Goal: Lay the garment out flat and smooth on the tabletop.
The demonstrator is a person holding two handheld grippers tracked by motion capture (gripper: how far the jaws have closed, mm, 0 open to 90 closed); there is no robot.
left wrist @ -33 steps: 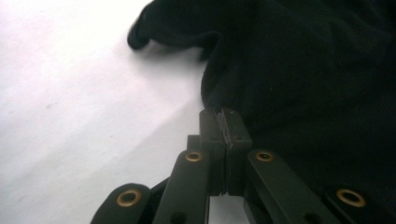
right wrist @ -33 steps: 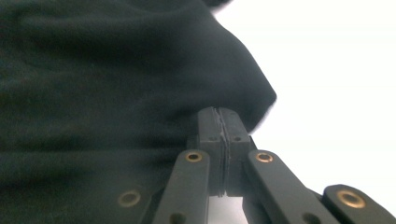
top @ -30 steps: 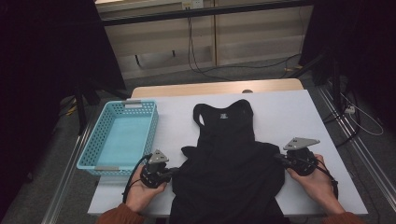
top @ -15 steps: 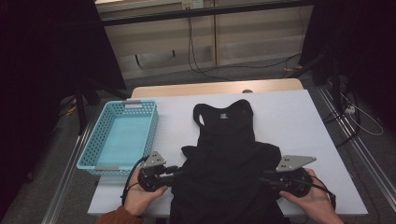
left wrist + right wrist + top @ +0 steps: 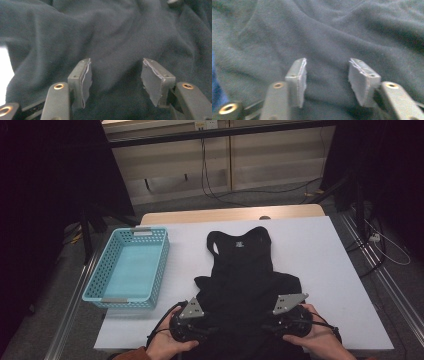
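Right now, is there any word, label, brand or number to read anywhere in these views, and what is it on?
Neck label of the black garment: a small pale mark, too small and blurred to read.
Blue basket: no text visible.
Gripper views: dark fabric, no lettering.
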